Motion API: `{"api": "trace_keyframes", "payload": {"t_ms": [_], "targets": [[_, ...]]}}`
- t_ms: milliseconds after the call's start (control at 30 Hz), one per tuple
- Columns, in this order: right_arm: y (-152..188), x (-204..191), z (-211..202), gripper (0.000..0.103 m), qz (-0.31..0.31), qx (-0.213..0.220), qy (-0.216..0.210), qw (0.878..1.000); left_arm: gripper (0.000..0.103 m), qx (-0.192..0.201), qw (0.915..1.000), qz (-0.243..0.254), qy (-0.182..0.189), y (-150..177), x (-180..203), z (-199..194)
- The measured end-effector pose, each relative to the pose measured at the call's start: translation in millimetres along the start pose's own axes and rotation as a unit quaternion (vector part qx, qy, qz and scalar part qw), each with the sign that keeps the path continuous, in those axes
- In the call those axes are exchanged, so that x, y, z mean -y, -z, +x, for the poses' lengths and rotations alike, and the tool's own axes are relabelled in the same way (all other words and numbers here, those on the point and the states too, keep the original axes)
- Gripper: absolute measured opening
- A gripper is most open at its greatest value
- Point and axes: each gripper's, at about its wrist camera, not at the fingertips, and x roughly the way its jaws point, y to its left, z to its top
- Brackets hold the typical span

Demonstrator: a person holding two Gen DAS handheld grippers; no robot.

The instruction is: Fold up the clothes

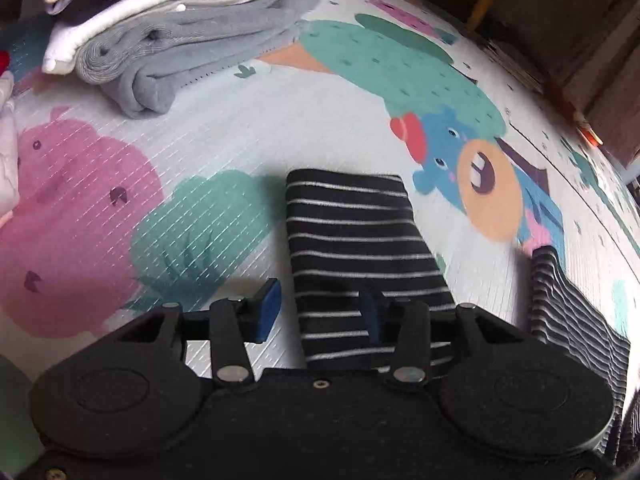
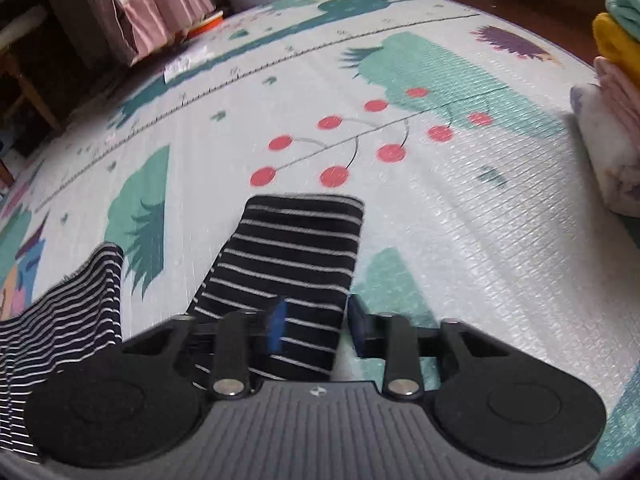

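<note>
In the left wrist view, a stack of folded clothes point(image 1: 168, 20) sits at the far left of the play mat point(image 1: 248, 132) — beige and lilac on top, white below, grey knit at the bottom. Nearer, the left gripper point(image 1: 320, 312) stands with its jaws wide apart. Its left blue pad point(image 1: 269, 309) hangs over bare mat; its right one is over a black sleeve with thin white stripes point(image 1: 352, 236), which lies flat on the mat and runs away from the camera. Further right, the other sleeve point(image 1: 568, 300) rises in a ripple off the mat.

In the right wrist view, that left-hand sleeve point(image 2: 76, 304) shows at the left edge. At centre the right-hand sleeve point(image 2: 296, 252) lies along the mat, and the right gripper point(image 2: 316, 324) straddles its near end, jaws wide — one pad over the cloth, the other just off its right edge. At the far right stands a second pile of folded clothes point(image 2: 612, 120): mint, yellow, pink, white.
</note>
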Motion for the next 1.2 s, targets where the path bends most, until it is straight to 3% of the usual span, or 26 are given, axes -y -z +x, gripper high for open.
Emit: {"api": "trace_keyframes", "payload": {"t_ms": [67,167,300,533,667,800,867,933,1067,1133,1200], "targets": [[5.5,-11.4,-0.6,0.007,-0.022,0.008,0.007,1.000,0.009,0.000,1.0000,-0.006,-0.002,-1.6,-0.1,2.3],[10.1,-16.8,-6.3,0.005,-0.030,0.017,0.020,0.999,0.003,0.000,0.9999,-0.012,-0.007,-3.5,-0.7,4.4],[13.0,15.4,-30.1,0.005,0.031,0.028,0.071,0.997,0.002,0.005,0.9995,-0.016,-0.025,0.1,-7.6,-13.4],[33.5,91.3,-74.5,0.005,0.125,0.013,0.162,0.979,0.002,0.008,0.9955,-0.043,-0.084,7.6,-34.3,-44.8],[41.1,96.9,-84.8,0.005,0.121,-0.004,0.186,0.975,0.002,-0.004,0.9948,-0.028,-0.098,17.3,-36.5,-49.8],[43.5,91.3,-87.7,0.010,0.109,-0.021,0.204,0.973,0.004,0.023,0.9941,0.006,-0.106,18.3,-31.8,-57.3],[42.6,83.7,-96.4,0.013,0.092,0.003,0.214,0.973,0.019,0.047,0.9896,0.050,-0.127,14.8,-23.3,-65.1],[37.3,73.5,-99.6,0.026,0.061,0.015,0.216,0.974,0.024,0.072,0.9832,0.096,-0.138,12.5,-13.4,-75.2],[28.1,40.4,-105.5,0.030,-0.031,0.043,0.210,0.976,0.024,0.077,0.9790,0.160,-0.101,28.7,9.9,-88.2],[33.0,16.3,-108.2,0.030,-0.072,0.043,0.174,0.981,0.024,0.057,0.9769,0.199,-0.053,49.2,27.3,-88.8],[44.7,-15.8,-108.8,0.030,-0.128,0.029,0.119,0.984,0.024,0.039,0.9687,0.245,-0.006,78.2,47.1,-89.4]]}}
